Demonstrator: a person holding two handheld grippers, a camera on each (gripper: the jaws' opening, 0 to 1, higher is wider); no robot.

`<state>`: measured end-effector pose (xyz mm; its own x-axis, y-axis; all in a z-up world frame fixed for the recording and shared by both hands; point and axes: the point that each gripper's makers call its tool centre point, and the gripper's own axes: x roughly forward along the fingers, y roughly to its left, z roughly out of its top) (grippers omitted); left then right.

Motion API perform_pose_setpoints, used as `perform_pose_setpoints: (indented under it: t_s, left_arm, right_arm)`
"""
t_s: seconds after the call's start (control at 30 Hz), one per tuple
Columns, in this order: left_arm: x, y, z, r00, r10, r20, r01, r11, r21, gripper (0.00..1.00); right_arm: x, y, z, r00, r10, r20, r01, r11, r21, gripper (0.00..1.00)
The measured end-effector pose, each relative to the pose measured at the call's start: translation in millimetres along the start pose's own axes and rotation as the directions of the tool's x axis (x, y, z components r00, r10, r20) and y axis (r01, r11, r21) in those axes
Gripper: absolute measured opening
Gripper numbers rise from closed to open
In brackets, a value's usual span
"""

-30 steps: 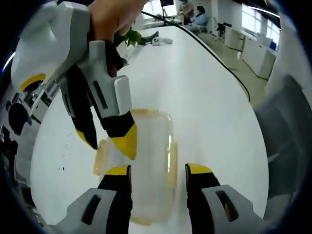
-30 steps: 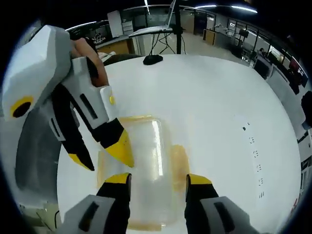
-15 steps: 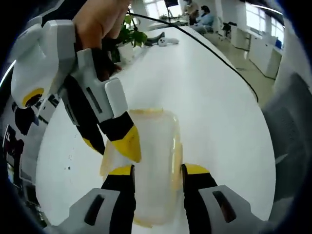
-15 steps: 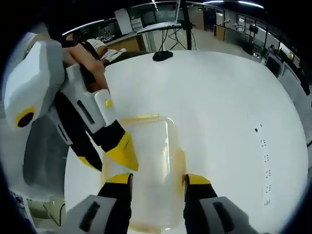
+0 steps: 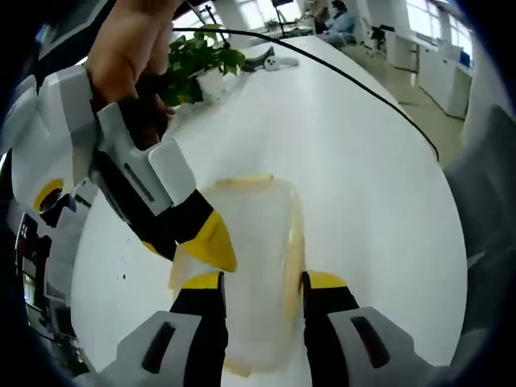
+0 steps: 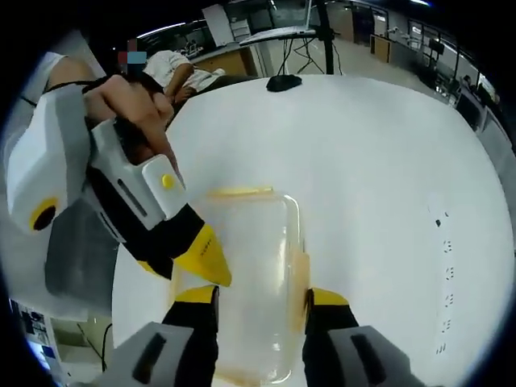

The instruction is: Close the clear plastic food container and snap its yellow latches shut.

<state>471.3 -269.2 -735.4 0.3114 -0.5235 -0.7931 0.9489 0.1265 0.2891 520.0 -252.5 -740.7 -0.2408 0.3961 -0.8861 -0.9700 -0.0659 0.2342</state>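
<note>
The clear plastic container (image 5: 256,234) lies on the white table (image 5: 363,185) with its lid down. A yellow latch (image 5: 295,256) runs along its right side and another (image 5: 242,182) along its far end. My left gripper (image 5: 262,282) is open and right over the near end, one jaw above the lid, the other by the side latch. The right gripper (image 5: 185,250) comes in from the left, open, its yellow fingertip (image 5: 214,242) at the container's left edge. In the right gripper view the container (image 6: 251,242), side latch (image 6: 302,270), open right gripper (image 6: 260,294) and left gripper (image 6: 184,270) stand likewise.
A potted plant (image 5: 197,64), a black cable (image 5: 355,81) and a small white object (image 5: 278,60) are at the far end of the table. In the right gripper view a black stand base (image 6: 284,82) sits at the far edge, with a seated person (image 6: 173,68) beyond.
Both cameras have come closer over the container, which now sits more centred between each pair of jaws. Both grippers' jaws have narrowed slightly. The container has stayed in place.
</note>
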Motion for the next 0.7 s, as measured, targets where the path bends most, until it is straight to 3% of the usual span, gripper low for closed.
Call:
perform_pose_setpoints:
  t_s: [0.07,0.1,0.13,0.23,0.3,0.7]
  left_arm:
    - [0.5,0.3,-1.0,1.0,0.005,-0.002,-0.005,1.0,0.008,0.3]
    - [6.6,-1.2,3.2,1.0,-0.011,0.012,0.01,0.998,0.06,0.3]
    - [5.0,-0.5,1.1,1.0,0.007,-0.005,-0.007,1.0,0.017,0.3]
    - [2.9,1.2,-0.1,1.0,0.005,-0.016,-0.005,1.0,0.001,0.3]
    - [0.4,1.3,-2.0,1.0,0.002,0.013,-0.002,1.0,0.0,0.3]
    - [0.3,-1.1,1.5,1.0,0.007,0.023,-0.007,1.0,0.003,0.32]
  right_arm:
    - [0.7,0.3,0.2,1.0,0.009,-0.011,-0.009,1.0,0.007,0.37]
    - [1.6,9.7,3.2,0.998,0.068,0.011,-0.068,0.997,0.026,0.36]
    - [-3.6,4.8,1.3,0.999,0.048,0.0,-0.048,0.999,0.004,0.36]
    - [-3.6,5.7,5.2,0.998,0.051,-0.041,-0.051,0.999,0.013,0.36]
    - [-2.2,3.3,3.1,0.998,0.054,-0.038,-0.053,0.999,0.012,0.36]
    - [-3.9,0.6,-2.8,0.999,0.053,-0.003,-0.053,0.999,0.009,0.39]
